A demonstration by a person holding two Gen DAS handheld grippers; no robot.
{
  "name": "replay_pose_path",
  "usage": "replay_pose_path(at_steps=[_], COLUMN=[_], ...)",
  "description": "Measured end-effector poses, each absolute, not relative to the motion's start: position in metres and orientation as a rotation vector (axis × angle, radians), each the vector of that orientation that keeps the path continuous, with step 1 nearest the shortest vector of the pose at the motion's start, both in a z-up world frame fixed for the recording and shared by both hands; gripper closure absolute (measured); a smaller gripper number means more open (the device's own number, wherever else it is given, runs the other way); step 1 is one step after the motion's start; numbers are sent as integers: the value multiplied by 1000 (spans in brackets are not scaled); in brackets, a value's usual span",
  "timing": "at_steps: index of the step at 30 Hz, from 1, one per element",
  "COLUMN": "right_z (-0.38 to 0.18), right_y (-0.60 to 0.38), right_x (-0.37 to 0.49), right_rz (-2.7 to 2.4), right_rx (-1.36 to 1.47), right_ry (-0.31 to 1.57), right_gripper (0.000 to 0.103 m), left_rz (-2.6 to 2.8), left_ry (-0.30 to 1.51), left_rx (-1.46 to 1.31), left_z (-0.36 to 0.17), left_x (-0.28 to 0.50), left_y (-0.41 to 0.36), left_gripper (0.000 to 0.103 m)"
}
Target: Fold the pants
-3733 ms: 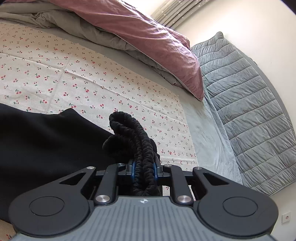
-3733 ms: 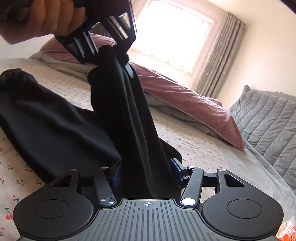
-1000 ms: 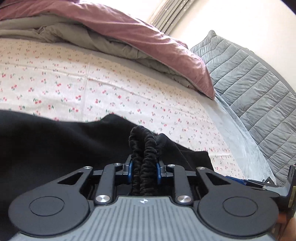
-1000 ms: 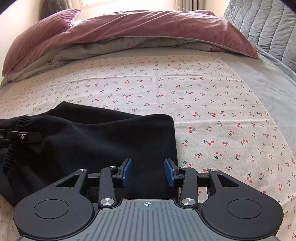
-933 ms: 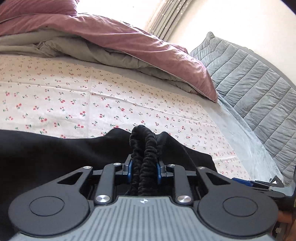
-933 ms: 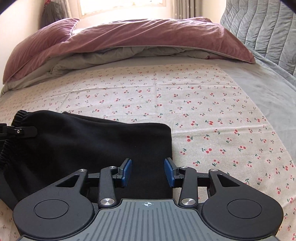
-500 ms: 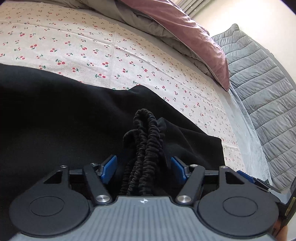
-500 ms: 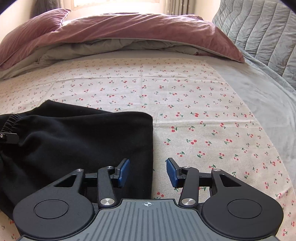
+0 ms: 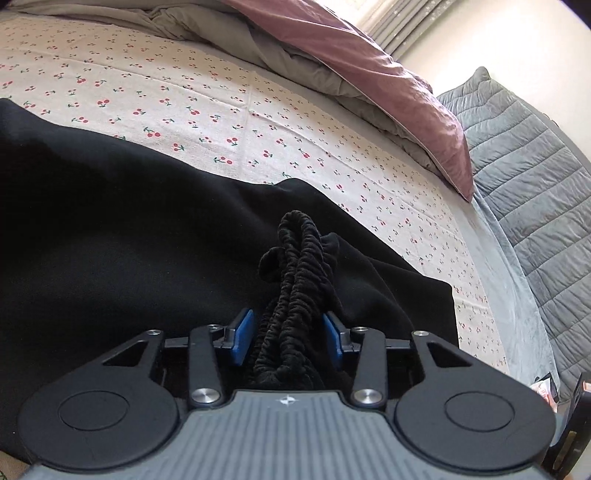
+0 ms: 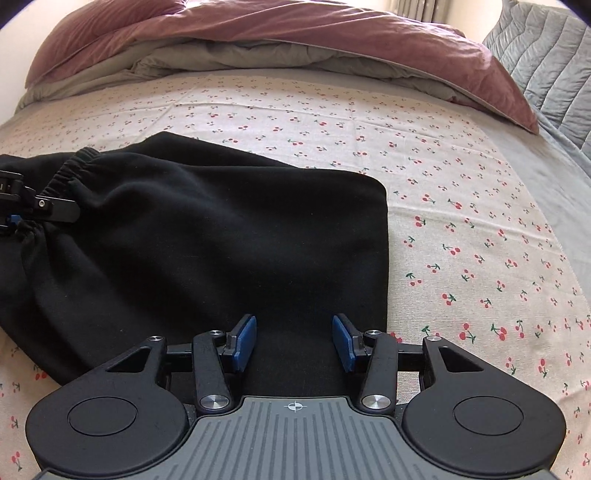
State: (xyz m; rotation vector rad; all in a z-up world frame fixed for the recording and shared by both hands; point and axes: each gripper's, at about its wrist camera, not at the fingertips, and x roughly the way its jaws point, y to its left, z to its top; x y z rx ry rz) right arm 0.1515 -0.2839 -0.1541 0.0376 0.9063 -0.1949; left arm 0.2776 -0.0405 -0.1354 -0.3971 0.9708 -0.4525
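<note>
Duvet [image 10: 295,33] heaped beyond pants [image 10: 221,229]; cherry-print sheet [image 10: 480,221] around.

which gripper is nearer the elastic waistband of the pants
Left. The left gripper has the bunched waistband between its closing jaws. The right gripper hovers open over the folded edge of the pants, at the other end.

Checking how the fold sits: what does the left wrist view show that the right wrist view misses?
Only the left wrist view: the bunched elastic waistband between the closing left gripper pads, which stand clear of it. Only the right wrist view: the open right gripper over the pants' straight folded edge. Both: black pants, cherry-print sheet, mauve duvet.
</note>
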Motion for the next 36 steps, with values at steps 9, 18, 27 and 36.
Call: replay_pose_path(at_steps=[9, 18, 27, 36], right_z=[-136, -144, -126, -154], right_y=[-253, -188, -149, -151], right_x=[140, 160, 186, 221], right_rz=[-91, 3, 56, 134], right_rx=[26, -66, -17, 126], right_ry=[760, 748, 546, 757], right_gripper=[58, 57, 57, 57], left_rz=[-267, 28, 107, -108], left_ry=[823, 723, 764, 890], left_rx=[-470, -593, -693, -1006], left_z=[-95, -88, -103, -147], left_x=[264, 248, 242, 248], left_y=[40, 159, 212, 207], left_gripper=[43, 27, 20, 11])
